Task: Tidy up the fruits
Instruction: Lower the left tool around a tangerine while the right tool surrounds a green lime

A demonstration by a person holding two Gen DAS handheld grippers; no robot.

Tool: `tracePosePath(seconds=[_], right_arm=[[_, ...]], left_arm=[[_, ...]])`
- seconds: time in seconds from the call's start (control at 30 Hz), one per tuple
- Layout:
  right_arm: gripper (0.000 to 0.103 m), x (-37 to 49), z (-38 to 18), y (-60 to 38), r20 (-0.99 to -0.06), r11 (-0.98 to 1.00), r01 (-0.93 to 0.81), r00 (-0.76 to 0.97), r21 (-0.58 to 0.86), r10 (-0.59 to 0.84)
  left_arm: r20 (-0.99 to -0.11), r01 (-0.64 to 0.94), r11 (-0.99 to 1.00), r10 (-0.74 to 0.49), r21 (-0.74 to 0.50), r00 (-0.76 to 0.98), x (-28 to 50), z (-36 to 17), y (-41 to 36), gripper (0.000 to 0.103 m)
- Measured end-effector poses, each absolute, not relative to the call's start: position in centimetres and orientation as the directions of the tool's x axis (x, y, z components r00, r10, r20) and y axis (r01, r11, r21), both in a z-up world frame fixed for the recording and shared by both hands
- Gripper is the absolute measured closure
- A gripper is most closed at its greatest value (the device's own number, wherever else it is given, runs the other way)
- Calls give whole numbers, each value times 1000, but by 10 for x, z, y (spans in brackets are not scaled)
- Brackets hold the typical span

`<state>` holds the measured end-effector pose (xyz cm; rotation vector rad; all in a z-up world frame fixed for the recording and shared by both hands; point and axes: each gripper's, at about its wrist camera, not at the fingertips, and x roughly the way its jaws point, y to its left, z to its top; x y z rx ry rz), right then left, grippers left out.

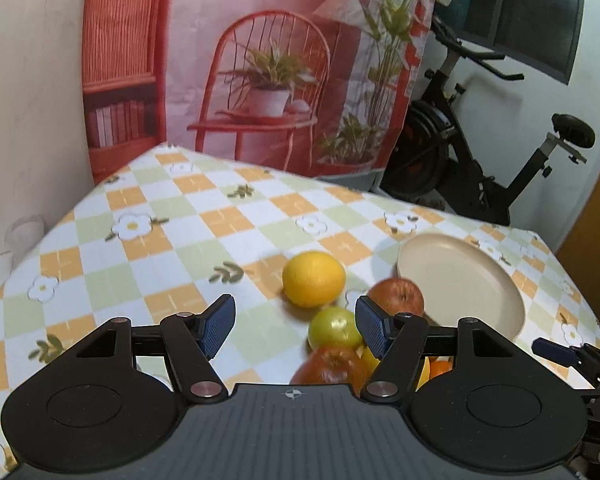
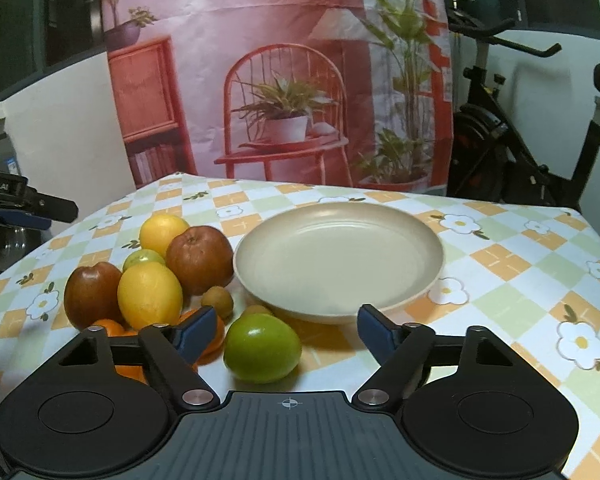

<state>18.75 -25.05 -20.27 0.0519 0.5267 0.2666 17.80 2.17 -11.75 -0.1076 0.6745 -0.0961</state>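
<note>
A heap of fruit lies on the checkered tablecloth left of an empty beige plate (image 2: 340, 256). In the right wrist view the heap holds two red apples (image 2: 199, 260), a lemon (image 2: 150, 296), a yellow fruit (image 2: 162, 234), a kiwi (image 2: 218, 300) and tangerines (image 2: 108, 326). A green apple (image 2: 262, 348) sits apart, between the fingers of my right gripper (image 2: 286, 332), which is open with neither pad touching it. My left gripper (image 1: 296, 326) is open over the heap. A small green fruit (image 1: 334, 326) lies by its right finger, and a yellow fruit (image 1: 313, 279) and a red apple (image 1: 398, 296) lie just beyond.
The plate (image 1: 460, 280) sits near the table's right side. An exercise bike (image 2: 520, 152) stands past the far right corner, and a printed backdrop (image 2: 280, 80) hangs behind the table. The other gripper shows at the edge of each wrist view.
</note>
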Motion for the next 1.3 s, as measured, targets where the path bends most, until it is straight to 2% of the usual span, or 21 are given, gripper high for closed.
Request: tracePosePath(seconds=[0.43,0.83,1.07,1.23,1.3], right_arm=[[37,196,-207,-252,-491,953,-249,817,172,302],[45,199,-212,-254,-507,939,-263,792,220,340],[59,201,-218,-253,-524,933,-261,774,247,355],[60,199,-219,-255,-520,931,-253,776,262,357],[60,198,-220,-256,-517,930,-251,777,267,358]], left_arm=[[-645,91,993,-122,-81,755,177,-125,18,34],[-632,151,987,-145,-45,761,169,-129,5,35],[-649,223,974,-198,-43,735,158,-136,-5,49],[-665,242,968,-220,-61,714,156,-139,-7,55],[-674,250,966,-227,-65,703,155,-141,-8,62]])
